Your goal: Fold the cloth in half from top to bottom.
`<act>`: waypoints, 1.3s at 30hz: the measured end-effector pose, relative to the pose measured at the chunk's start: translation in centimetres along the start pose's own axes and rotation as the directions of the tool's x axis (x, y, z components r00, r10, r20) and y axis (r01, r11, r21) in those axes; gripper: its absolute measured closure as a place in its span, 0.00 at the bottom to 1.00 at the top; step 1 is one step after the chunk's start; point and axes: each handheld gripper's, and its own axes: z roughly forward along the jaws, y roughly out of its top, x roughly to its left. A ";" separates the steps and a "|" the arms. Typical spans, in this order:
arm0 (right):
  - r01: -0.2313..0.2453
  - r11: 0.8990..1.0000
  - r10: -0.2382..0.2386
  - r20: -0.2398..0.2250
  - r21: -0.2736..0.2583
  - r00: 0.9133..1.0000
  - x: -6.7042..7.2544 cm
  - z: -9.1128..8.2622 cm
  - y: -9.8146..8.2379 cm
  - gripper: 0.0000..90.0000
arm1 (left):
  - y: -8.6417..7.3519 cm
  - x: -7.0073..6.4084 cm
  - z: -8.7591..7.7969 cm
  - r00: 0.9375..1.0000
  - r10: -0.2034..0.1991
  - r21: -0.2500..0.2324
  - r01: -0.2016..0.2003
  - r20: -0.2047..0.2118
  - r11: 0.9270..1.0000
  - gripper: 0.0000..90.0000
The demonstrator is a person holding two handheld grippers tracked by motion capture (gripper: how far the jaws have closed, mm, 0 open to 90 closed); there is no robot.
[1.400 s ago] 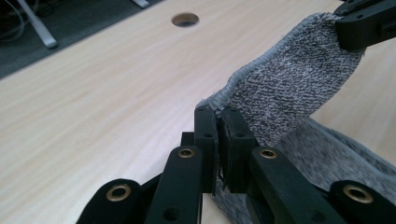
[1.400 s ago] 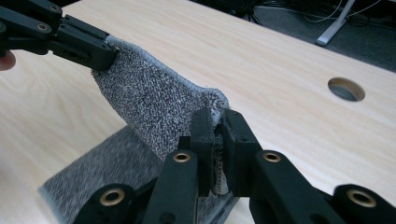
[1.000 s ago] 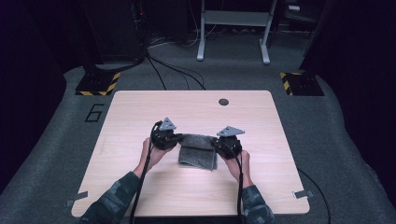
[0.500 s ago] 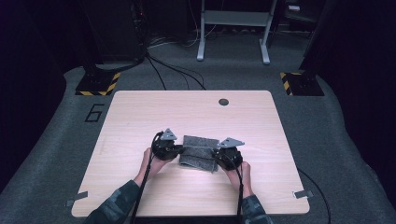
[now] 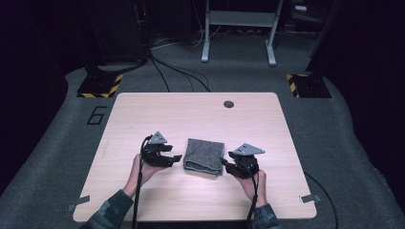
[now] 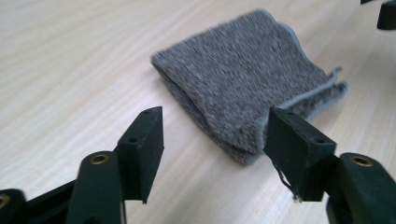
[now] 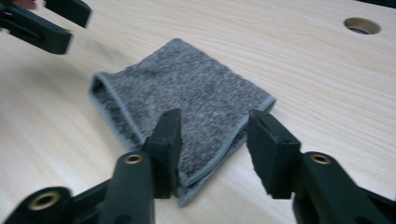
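Grey and folded, the cloth (image 5: pixel 204 155) is seen lying flat on the desk (image 5: pixel 143 114), nearer its front edge than its back edge, between the two tools. The left gripper (image 5: pixel 175 158) is held just beside the cloth's left edge, the right gripper (image 5: pixel 223 162) just beside its right edge. Both sets of jaws have just been opening and are spread, with nothing pinched; the cloth is touched by neither.
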 end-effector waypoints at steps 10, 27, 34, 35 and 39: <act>-0.013 0.986 0.004 0.056 0.167 0.998 0.6 5.6 -0.4 0.27 | 0.2 -1.0 4.6 0.995 0.082 0.105 -0.075 -0.060 0.992 0.30; -0.006 0.978 0.000 0.029 0.207 1.000 -1.1 7.3 -1.8 0.19 | -3.3 -3.3 4.7 0.992 0.079 0.121 -0.067 -0.097 0.990 0.29; 0.006 0.979 -0.013 0.029 0.205 0.999 -0.2 6.8 -2.1 0.19 | -3.8 -3.4 4.4 0.993 0.069 0.108 -0.059 -0.097 0.992 0.29; 0.007 0.979 -0.014 0.034 0.203 0.999 -0.2 6.7 -2.2 0.19 | -3.8 -3.3 4.4 0.993 0.068 0.109 -0.058 -0.091 0.992 0.29; 0.007 0.980 -0.014 0.035 0.198 0.999 -0.3 6.7 -2.2 0.16 | -3.7 -3.3 4.3 0.993 0.067 0.108 -0.057 -0.092 0.993 0.28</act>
